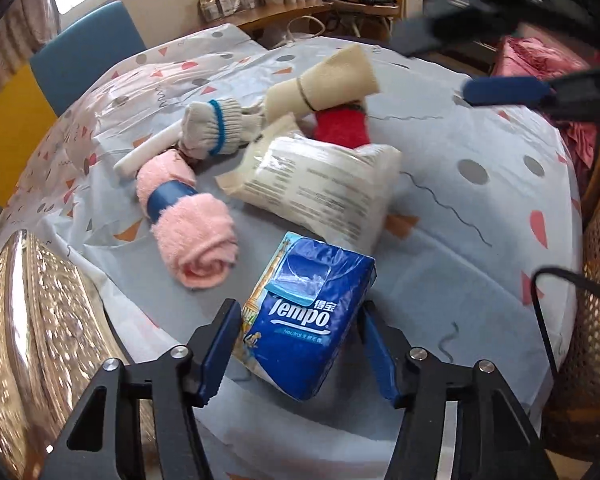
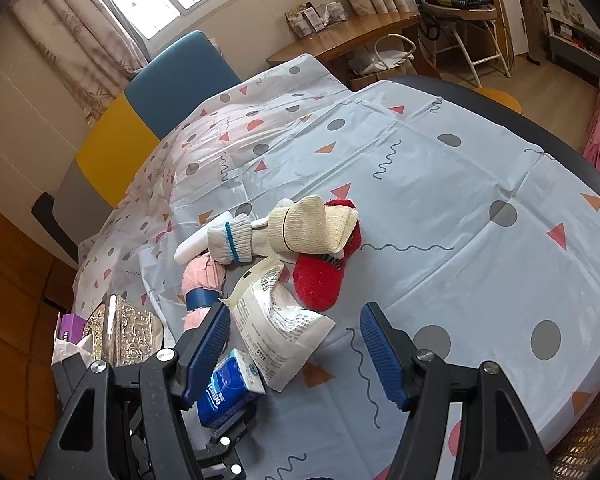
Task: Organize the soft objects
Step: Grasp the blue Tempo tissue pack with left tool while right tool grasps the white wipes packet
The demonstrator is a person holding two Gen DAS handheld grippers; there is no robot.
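Looks like the pickup step: left gripper (image 1: 300, 344) has its pads either side of the tissue pack (image 1: 304, 320), touching or nearly, near the table edge; can't tell if it's actually clamped. Right gripper (image 2: 296, 352) hangs wide open, empty. Next: squeeze gently, lift, probably toward the basket (image 1: 580, 360).

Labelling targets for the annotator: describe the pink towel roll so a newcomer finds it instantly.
On the round table with the patterned cloth, look at the heap of soft things in the middle. The pink towel roll lies at the heap's left edge, beside the white printed packet and just below the grey glove. It is the only fluffy pink item, cinched mid-length by a blue band.
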